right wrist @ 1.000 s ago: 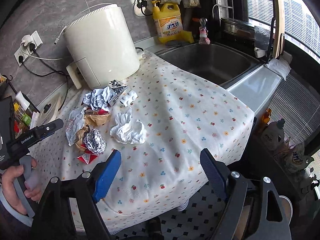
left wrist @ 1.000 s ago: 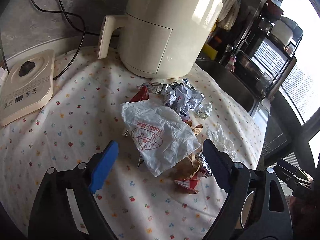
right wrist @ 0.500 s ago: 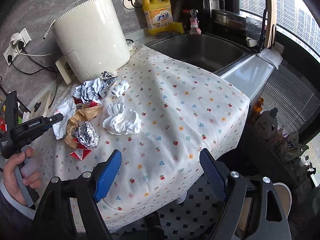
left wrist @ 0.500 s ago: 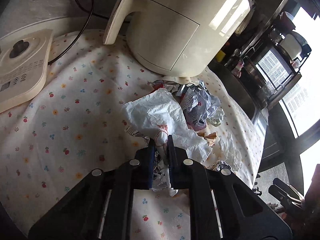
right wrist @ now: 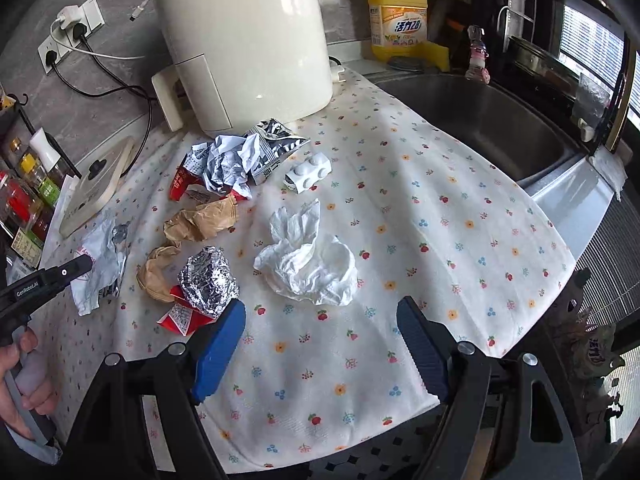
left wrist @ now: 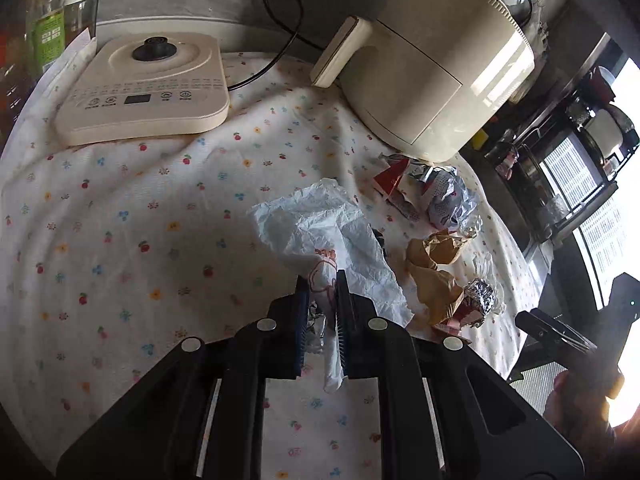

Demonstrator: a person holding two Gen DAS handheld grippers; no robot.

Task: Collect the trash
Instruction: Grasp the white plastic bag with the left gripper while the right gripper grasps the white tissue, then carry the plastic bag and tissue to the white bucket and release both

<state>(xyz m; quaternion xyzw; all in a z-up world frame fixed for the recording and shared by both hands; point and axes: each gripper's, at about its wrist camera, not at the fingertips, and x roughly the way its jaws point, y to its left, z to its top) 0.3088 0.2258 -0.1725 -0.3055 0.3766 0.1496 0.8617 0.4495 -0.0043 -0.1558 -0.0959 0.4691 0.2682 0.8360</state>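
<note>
Black angular gripper (right wrist: 320, 330) frames with round silver screws, ribbed blue pads (right wrist: 218, 346), white "GenRobot.AI" lettering.

Left wrist view. My left gripper (left wrist: 322, 300) has its jaws clamped on the near edge of a white printed wrapper (left wrist: 320, 236), which fans out ahead over the flowered cloth (left wrist: 120, 240). Right of the jaws lie brown paper (left wrist: 434, 276) and a foil ball (left wrist: 478, 296) (touching a red scrap). Farther ahead stand a cream air fryer (left wrist: 432, 76) and, ahead-left, a flat control base (left wrist: 144, 92).
</note>
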